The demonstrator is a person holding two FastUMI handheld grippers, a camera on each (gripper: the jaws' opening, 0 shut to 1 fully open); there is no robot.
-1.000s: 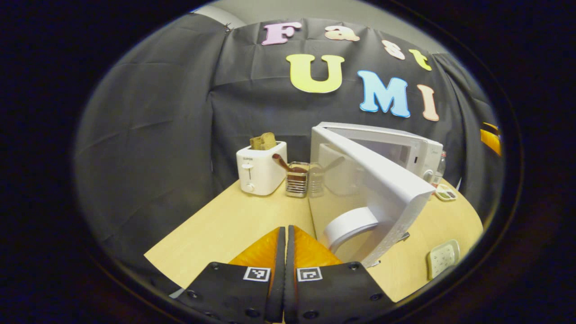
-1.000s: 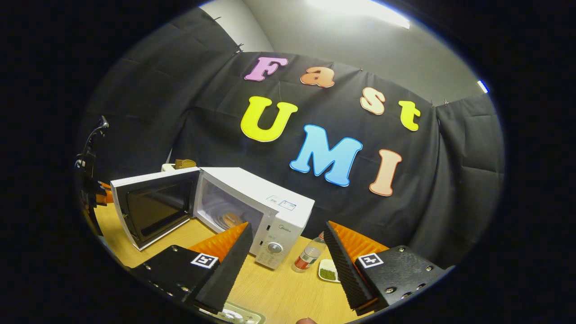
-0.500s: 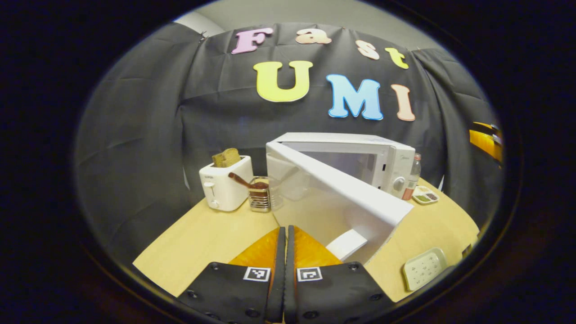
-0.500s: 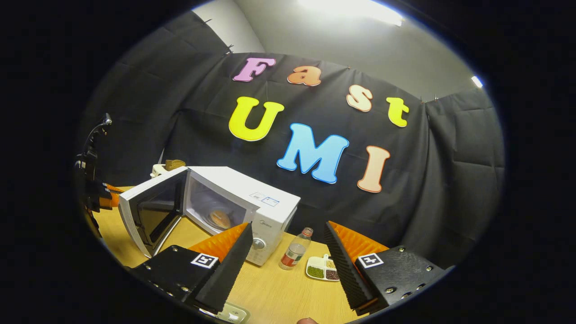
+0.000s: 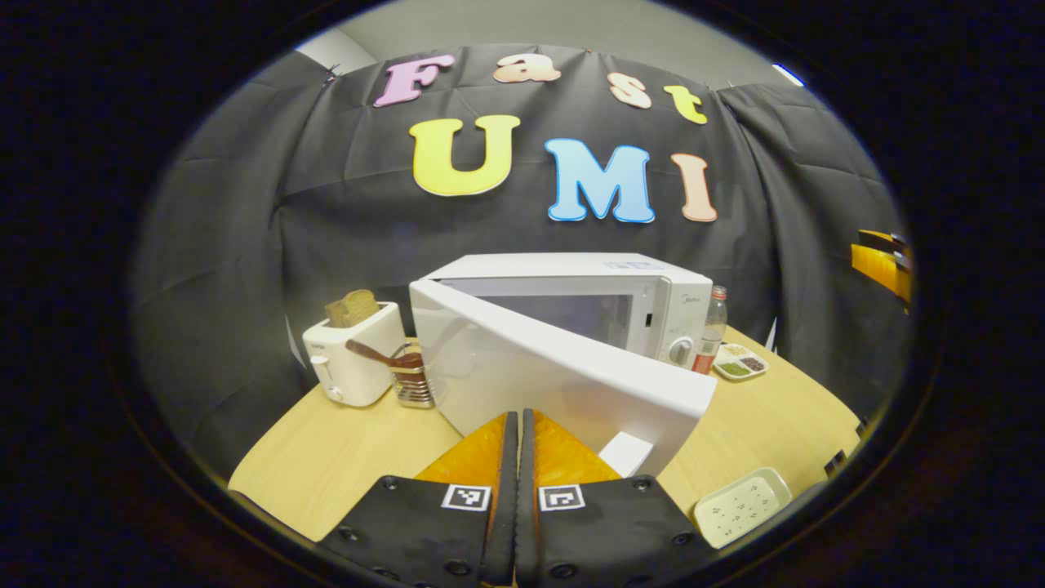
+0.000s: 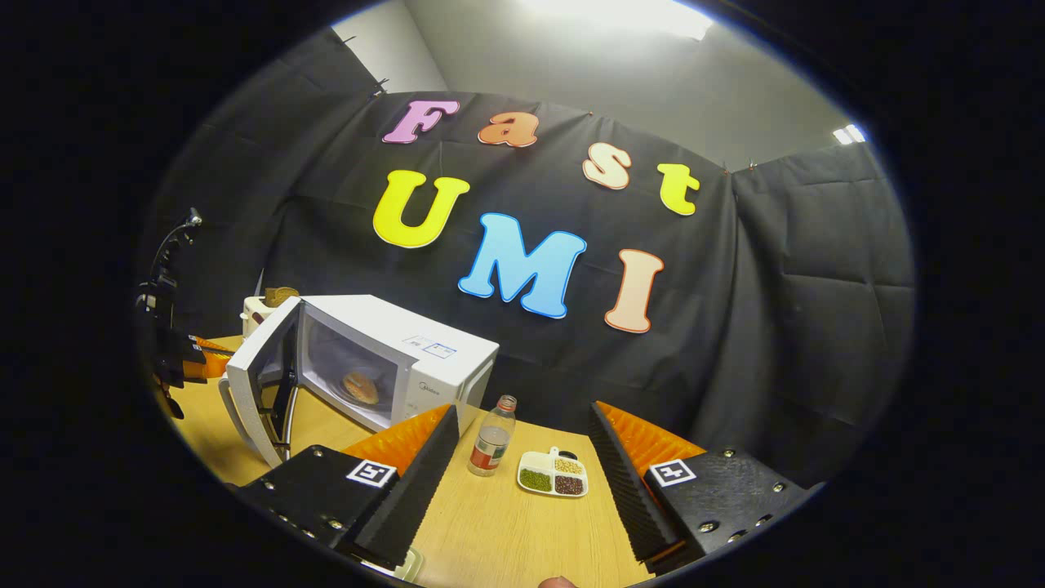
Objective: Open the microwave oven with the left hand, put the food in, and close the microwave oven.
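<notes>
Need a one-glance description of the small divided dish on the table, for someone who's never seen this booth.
Start at the white microwave on the wooden table. Just past its control-panel end stands a clear bottle with a red label; the dish lies flat beside that. It is white, shallow and split into compartments of green, tan and dark beans.

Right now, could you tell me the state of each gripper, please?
Left gripper: closed, holding nothing.
Right gripper: open, empty.
</notes>
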